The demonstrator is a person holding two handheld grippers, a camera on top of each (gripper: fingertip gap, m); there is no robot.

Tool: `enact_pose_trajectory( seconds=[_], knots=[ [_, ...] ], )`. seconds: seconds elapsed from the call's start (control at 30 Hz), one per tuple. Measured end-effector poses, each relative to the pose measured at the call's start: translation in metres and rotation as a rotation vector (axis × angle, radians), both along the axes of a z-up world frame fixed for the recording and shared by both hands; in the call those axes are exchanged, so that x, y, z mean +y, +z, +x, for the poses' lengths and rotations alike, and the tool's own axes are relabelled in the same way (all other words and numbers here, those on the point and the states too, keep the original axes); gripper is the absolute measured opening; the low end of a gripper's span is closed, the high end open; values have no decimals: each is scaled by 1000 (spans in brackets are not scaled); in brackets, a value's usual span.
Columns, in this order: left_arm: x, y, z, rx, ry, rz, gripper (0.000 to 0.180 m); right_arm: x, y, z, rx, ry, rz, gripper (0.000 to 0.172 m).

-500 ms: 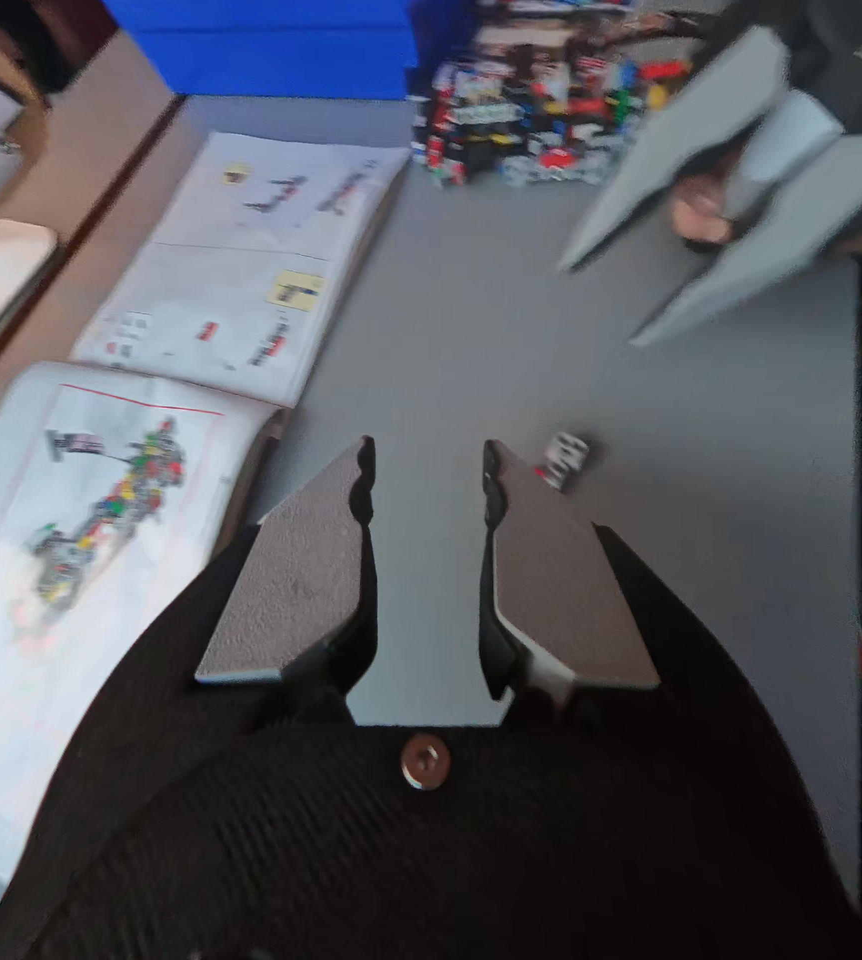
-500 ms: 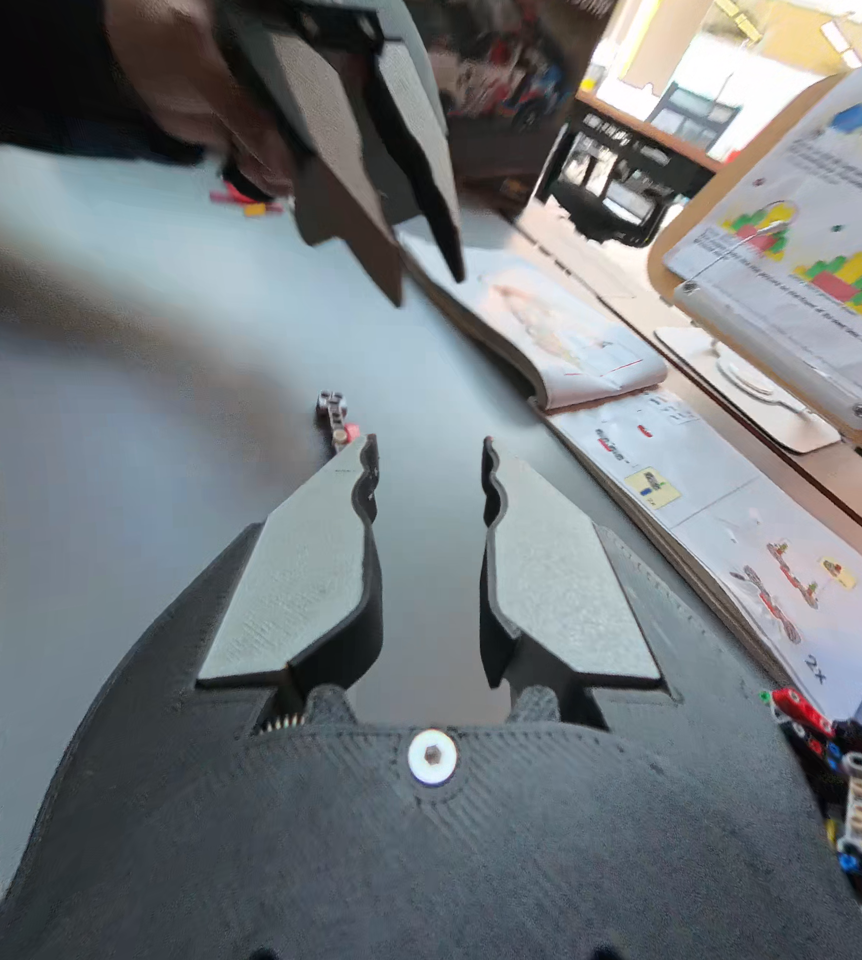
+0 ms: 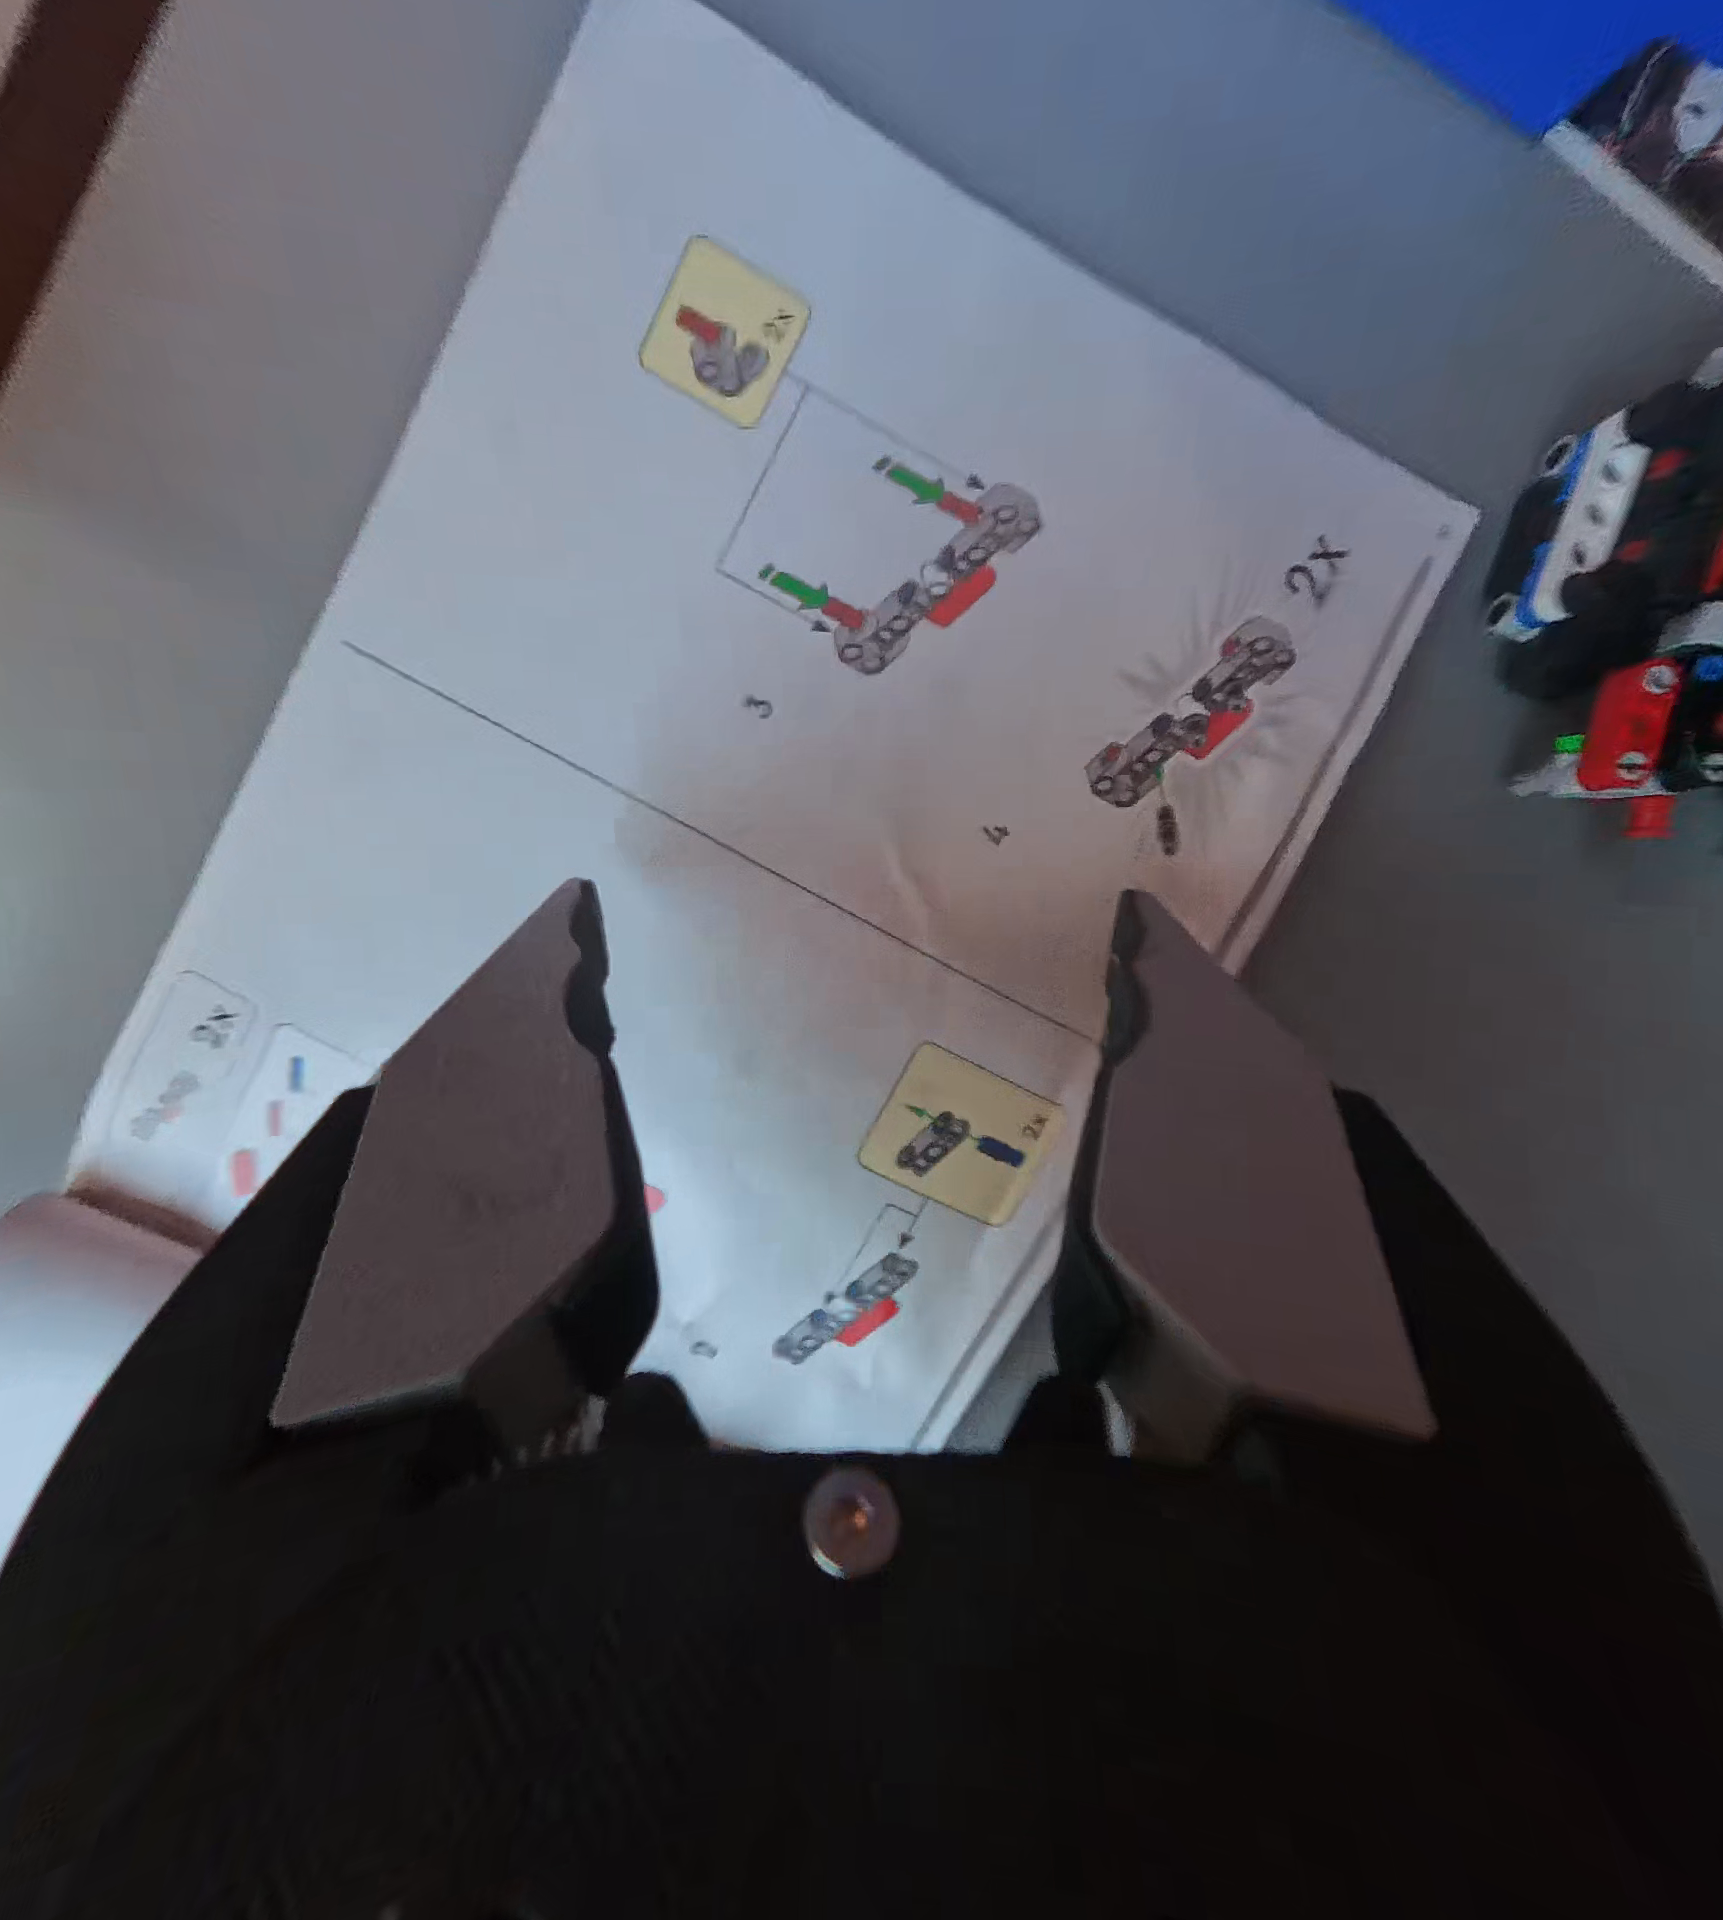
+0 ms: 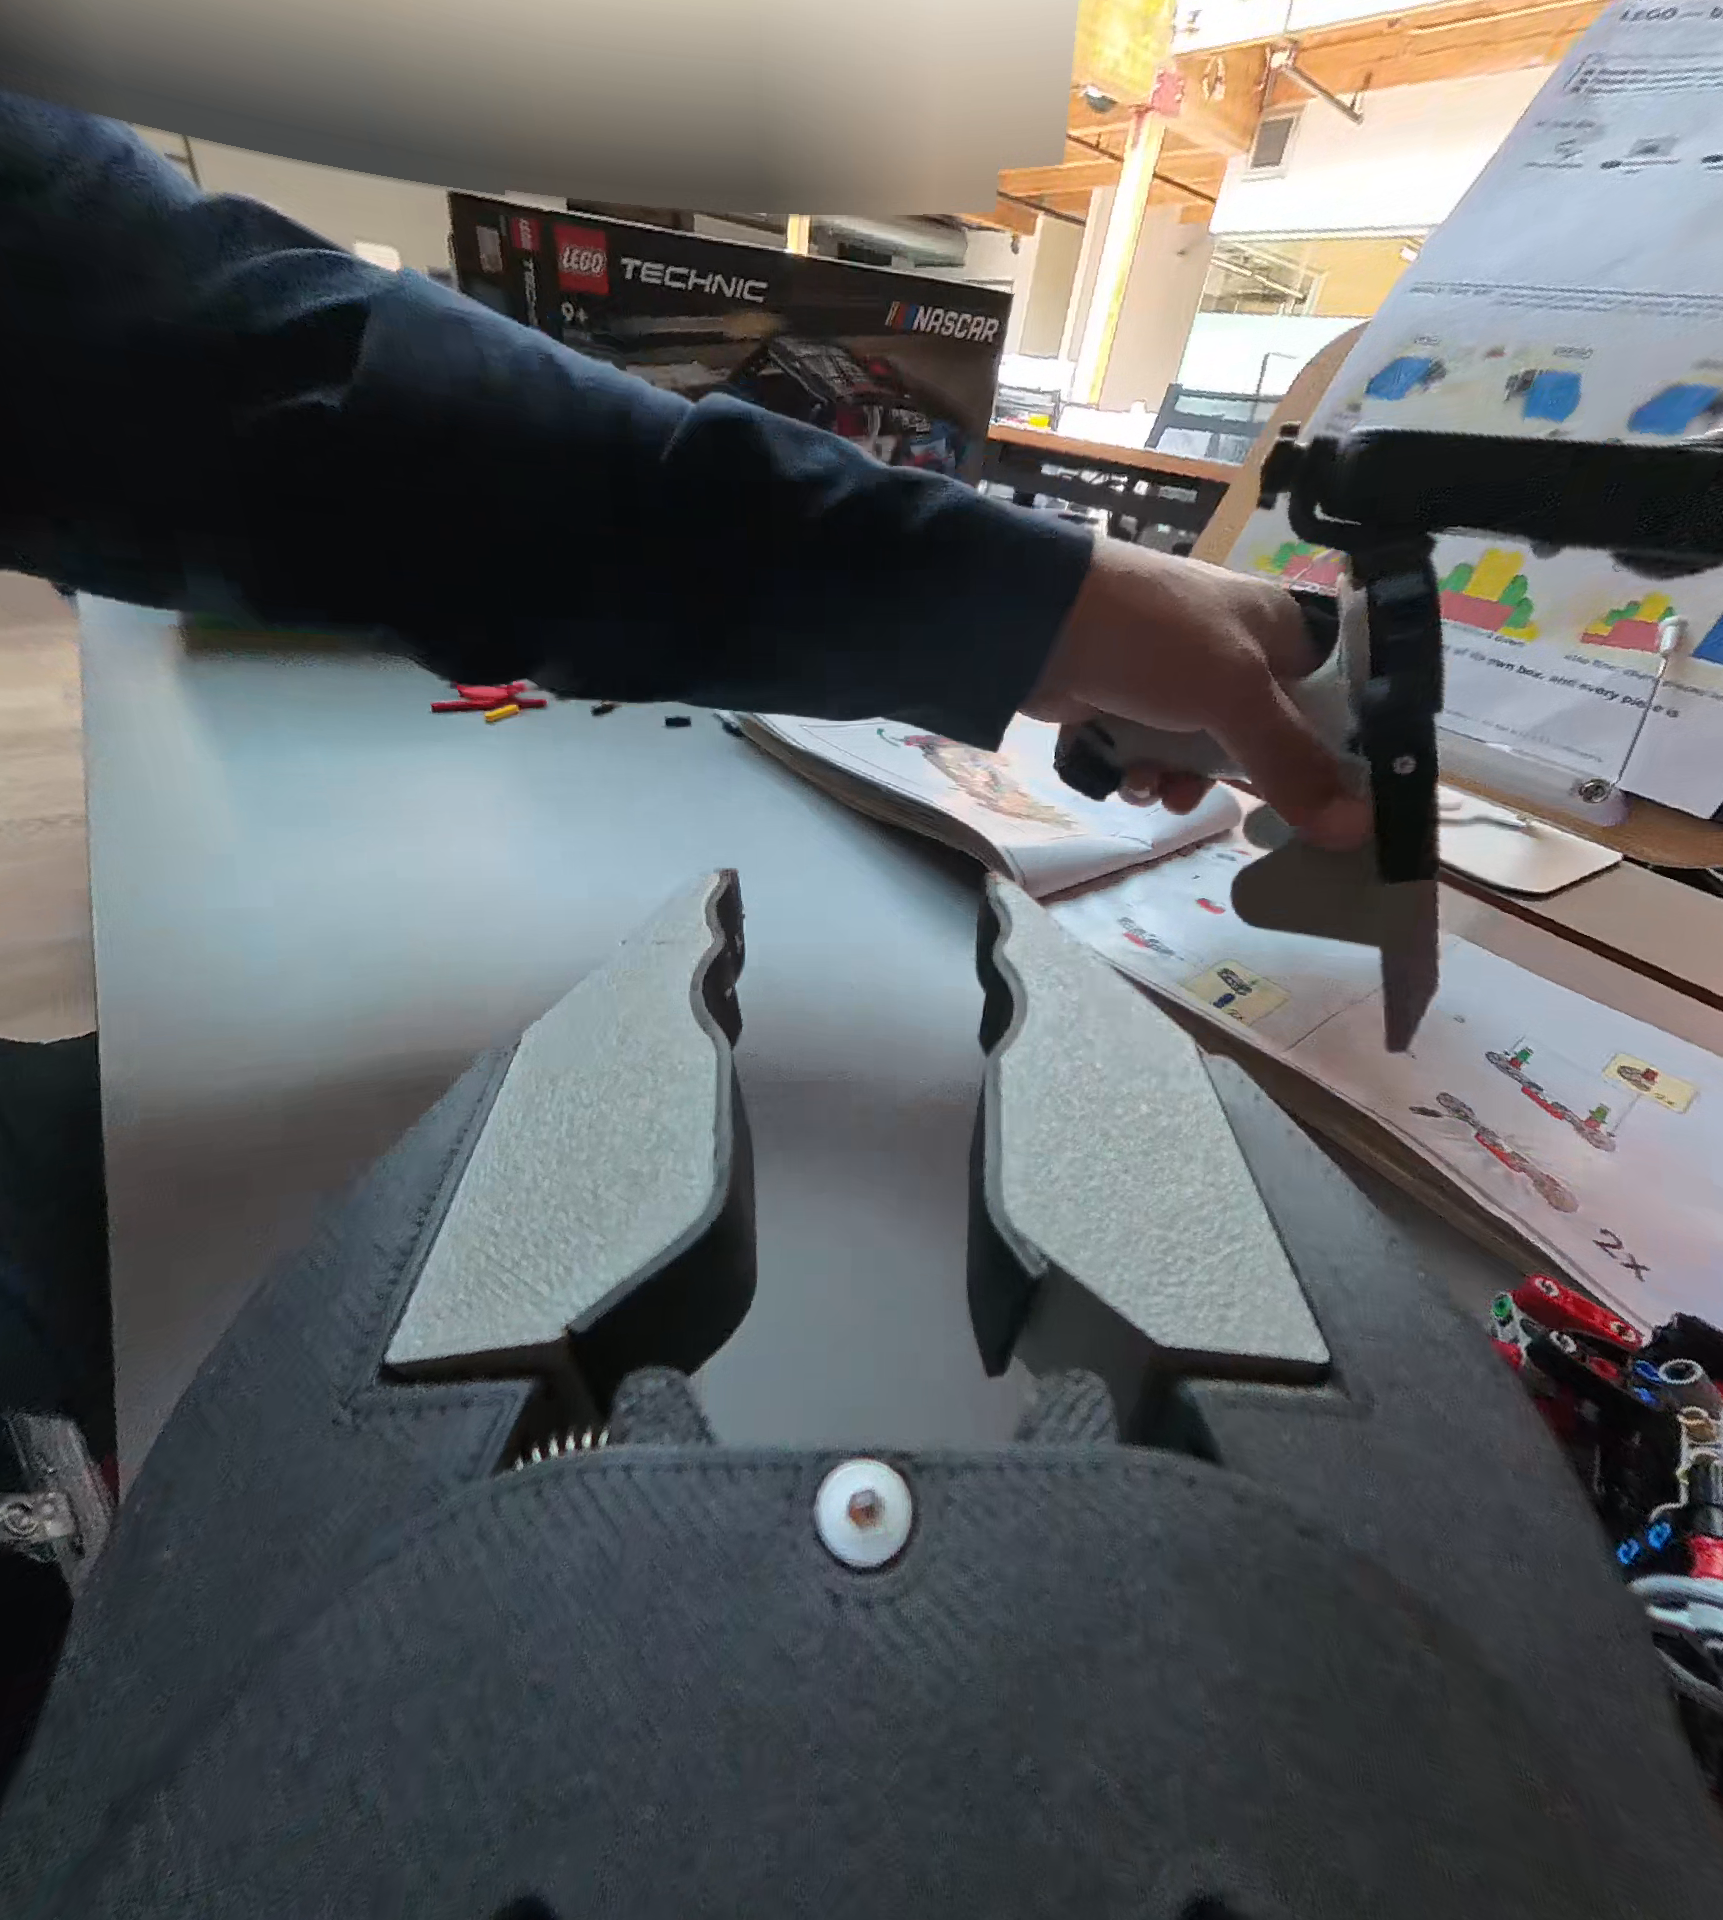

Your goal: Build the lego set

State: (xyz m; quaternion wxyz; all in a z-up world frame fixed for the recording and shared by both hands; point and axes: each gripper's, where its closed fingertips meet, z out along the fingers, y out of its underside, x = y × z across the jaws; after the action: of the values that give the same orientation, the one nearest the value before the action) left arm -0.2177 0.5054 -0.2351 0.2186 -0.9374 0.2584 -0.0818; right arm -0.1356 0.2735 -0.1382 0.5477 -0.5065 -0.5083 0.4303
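Left wrist view shows the left gripper (image 3: 852, 961) spread wide, nothing between its fingers, hanging over the open instruction booklet (image 3: 836, 727) that lies flat on the grey tabletop (image 3: 1459, 1143). Both fingertips sit above the booklet's printed page (the right one close to the page's right edge). To the right of the booklet, on the bare tabletop, stands a partly built brick model (image 3: 1667, 613) in red, black, blue and grey. Beyond the booklet's far right corner, a printed carton (image 3: 1709, 156) lies at the tabletop's edge against a blue surface.

Right wrist view shows the right gripper (image 4: 857, 961) part open, its textured fingers apart with only bare tabletop (image 4: 421, 883) visible in the gap; it holds nothing. The booklet (image 4: 1356, 1049) lies just to the right of this gripper. Above the booklet, a person's hand (image 4: 1210, 686) in a dark sleeve (image 4: 524, 499) holds the left gripper, one finger (image 4: 1408, 966) of which points down at the page. Behind the booklet, a wooden stand (image 4: 1667, 831) carries printed sheets (image 4: 1615, 312). Far left of the booklet, small loose red and yellow pieces (image 4: 488, 701) lie on the tabletop, with a dark product box (image 4: 732, 312) upright behind them. The brick model (image 4: 1688, 1455) sits just beyond the booklet's near corner.
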Motion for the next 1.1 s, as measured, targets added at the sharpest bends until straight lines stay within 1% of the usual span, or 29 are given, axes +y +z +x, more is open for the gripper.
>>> enact_pose_trajectory(
  seconds=[0.03, 0.1, 0.13, 0.23, 0.33, 0.43, 0.47, 0.57, 0.63, 0.7, 0.83, 1.0, 1.07, 1.1],
  knots=[
    [-6, 4, 11, -44, -21, 10, 96, -2, 0, 1, -1, 5, 6, 41],
    [-23, 20, 39, -113, -131, 71, 105, -4, 0, 4, 4, 11, 6, 40],
    [-27, 24, 46, -96, -170, 121, 103, -4, 1, 5, 9, 15, 4, 39],
    [-23, 21, 50, 60, -235, 248, 95, -4, 1, 5, 18, 27, -19, 38],
    [-13, 14, 51, 153, -252, 326, 88, -4, -1, 3, 6, 38, -37, 38],
    [-13, 2, 51, 159, -242, 303, 89, -6, -2, 2, 0, 41, -24, 37],
    [-13, 1, 51, 171, -242, 317, 88, -7, -3, 2, -4, 44, -21, 37],
    [-11, 2, 51, 200, -263, 369, 77, -8, -4, 0, -14, 49, -17, 36],
    [-13, 3, 52, 188, -270, 372, 74, -8, -4, 0, -16, 51, -18, 35],
    [-14, 3, 51, 171, -267, 357, 74, -8, -5, 0, -17, 54, -20, 35],
    [-16, 3, 47, 106, -251, 315, 72, -9, -7, -1, -26, 63, -29, 33],
    [-21, 9, 45, 34, -252, 311, 49, -10, -8, -2, -34, 67, -25, 31],
    [-26, 9, 49, 12, -280, 308, 26, -10, -8, -2, -34, 67, -22, 30],
    [-27, 9, 49, 14, -288, 317, 21, -11, -8, -2, -35, 69, -22, 30]
  ],
)
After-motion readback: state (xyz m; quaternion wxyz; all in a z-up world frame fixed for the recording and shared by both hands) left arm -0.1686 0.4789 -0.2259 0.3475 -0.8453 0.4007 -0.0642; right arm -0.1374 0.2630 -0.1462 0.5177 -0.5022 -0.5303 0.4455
